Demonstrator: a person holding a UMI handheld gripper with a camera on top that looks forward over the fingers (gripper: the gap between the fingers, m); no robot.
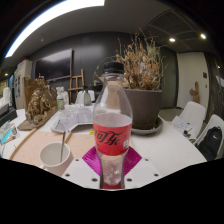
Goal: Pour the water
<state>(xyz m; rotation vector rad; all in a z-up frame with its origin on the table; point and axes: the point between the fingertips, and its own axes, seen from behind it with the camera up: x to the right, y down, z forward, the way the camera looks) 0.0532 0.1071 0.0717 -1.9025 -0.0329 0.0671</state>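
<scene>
Bottle (112, 125) hiding fingers' tips

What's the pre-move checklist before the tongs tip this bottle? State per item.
1. Bottle between the tongs: ok, it stands upright between the magenta pads.
2. Firm grip, both fingers pressing: cannot tell, the contact is not visible.
3. Cap off: not ok, a dark cap appears to sit on the neck.
4. Liquid in bottle: ok, reddish liquid fills the lower part, below the label.
5. Receiving cup within reach: ok, a white cup stands upright on the table just left of the bottle.
6. Cup free to fill: cannot tell, a stick-like item stands in it and its contents are hidden.
</scene>
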